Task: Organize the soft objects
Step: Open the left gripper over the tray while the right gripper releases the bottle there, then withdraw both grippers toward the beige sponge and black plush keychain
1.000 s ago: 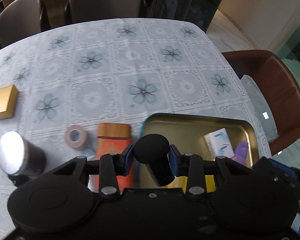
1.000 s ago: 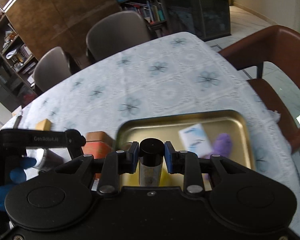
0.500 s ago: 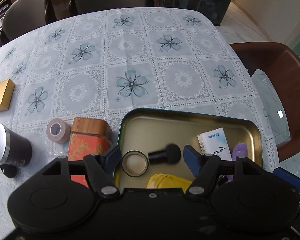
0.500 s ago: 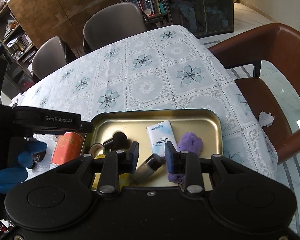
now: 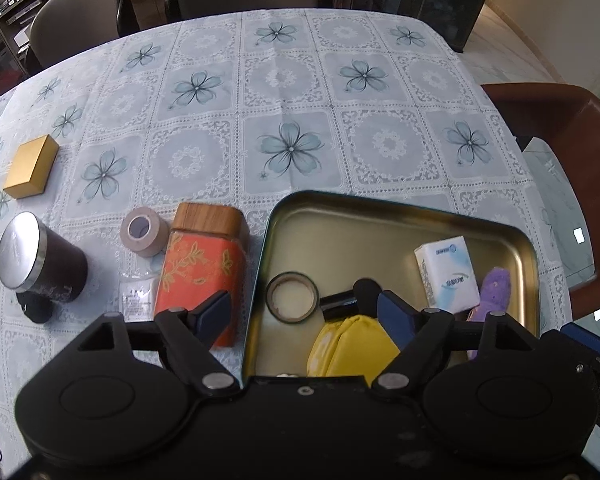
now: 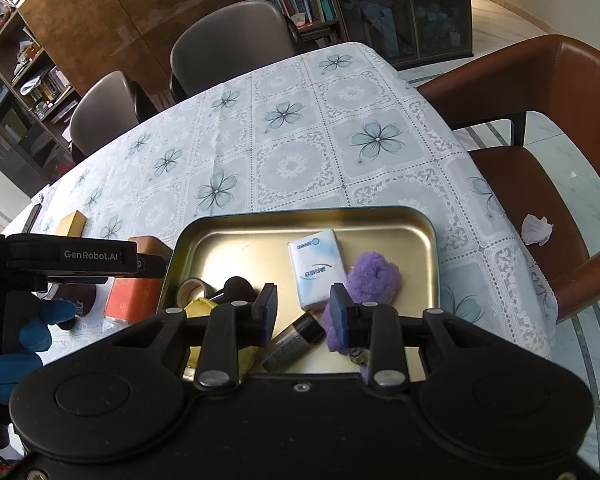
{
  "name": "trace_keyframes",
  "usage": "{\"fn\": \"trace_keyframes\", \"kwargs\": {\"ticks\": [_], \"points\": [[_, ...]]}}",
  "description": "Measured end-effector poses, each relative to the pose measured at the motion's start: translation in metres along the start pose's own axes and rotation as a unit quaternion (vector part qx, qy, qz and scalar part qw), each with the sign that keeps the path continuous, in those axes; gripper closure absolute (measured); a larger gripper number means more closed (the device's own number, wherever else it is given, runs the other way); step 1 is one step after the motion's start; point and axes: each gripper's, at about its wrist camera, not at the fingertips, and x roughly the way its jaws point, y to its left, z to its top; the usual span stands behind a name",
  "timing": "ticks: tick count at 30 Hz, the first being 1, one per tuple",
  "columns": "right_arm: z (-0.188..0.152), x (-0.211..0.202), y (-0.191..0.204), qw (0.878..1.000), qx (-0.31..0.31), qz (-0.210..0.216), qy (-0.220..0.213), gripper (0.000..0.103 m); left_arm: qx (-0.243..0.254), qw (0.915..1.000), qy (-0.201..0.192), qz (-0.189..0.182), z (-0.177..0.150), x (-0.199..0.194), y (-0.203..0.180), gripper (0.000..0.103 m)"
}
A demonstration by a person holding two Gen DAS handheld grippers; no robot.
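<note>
While the left gripper (image 5: 304,314) hangs over the tray's (image 5: 400,216) left edge, its jaws have just been opening and stand spread, nothing pinched between them. In the tray lie a tape ring (image 5: 293,297), a yellow pouch (image 5: 350,350), a tissue pack (image 5: 447,274) and a purple plush (image 6: 374,278). The right gripper (image 6: 304,314) has its jaws apart, pressing nothing; a small bottle (image 6: 294,340) lies below them.

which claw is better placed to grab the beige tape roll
Left. Both claws have just been opening, empty; left claw straddles the tray's left rim near the beige tape roll, right claw hangs over its middle.
</note>
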Motion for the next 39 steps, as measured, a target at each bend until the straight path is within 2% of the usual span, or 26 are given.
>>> {"fn": "trace_keyframes", "kwargs": {"ticks": [5, 7, 8, 16, 21, 25, 29, 34, 39], "points": [[-0.006, 0.006, 0.011, 1.000, -0.009, -0.001, 0.012, 0.069, -0.006, 0.9997, 0.021, 0.002, -0.018, 0.004, 0.008, 0.024], [-0.009, 0.008, 0.017, 1.000, -0.010, -0.004, 0.017, 0.058, -0.012, 0.9995, 0.029, 0.000, -0.026, 0.006, 0.014, 0.024], [-0.011, 0.009, 0.020, 1.000, -0.009, -0.004, 0.019, 0.057, -0.015, 0.9994, 0.033, 0.000, -0.029, 0.007, 0.017, 0.024], [-0.020, 0.016, 0.063, 0.999, -0.027, -0.017, 0.023, 0.057, -0.030, 0.9988, 0.036, 0.013, -0.052, 0.002, 0.070, 0.022], [-0.027, 0.024, 0.105, 0.998, -0.045, -0.019, 0.027, 0.057, -0.038, 0.9982, 0.029, 0.037, -0.072, -0.001, 0.124, 0.021], [-0.032, 0.037, 0.147, 0.997, -0.062, -0.022, 0.032, 0.057, -0.051, 0.9965, 0.031, 0.058, -0.089, 0.000, 0.182, 0.021], [-0.036, 0.052, 0.191, 0.996, -0.077, -0.008, 0.042, 0.057, -0.069, 0.9937, 0.034, 0.082, -0.100, 0.002, 0.241, 0.021], [-0.041, 0.077, 0.243, 0.994, -0.100, -0.005, 0.052, 0.056, -0.099, 0.9899, 0.036, 0.095, -0.102, 0.006, 0.309, 0.021], [-0.048, 0.103, 0.283, 0.991, -0.116, -0.005, 0.067, 0.056, -0.113, 0.9881, 0.033, 0.099, -0.095, 0.010, 0.358, 0.021]]}}
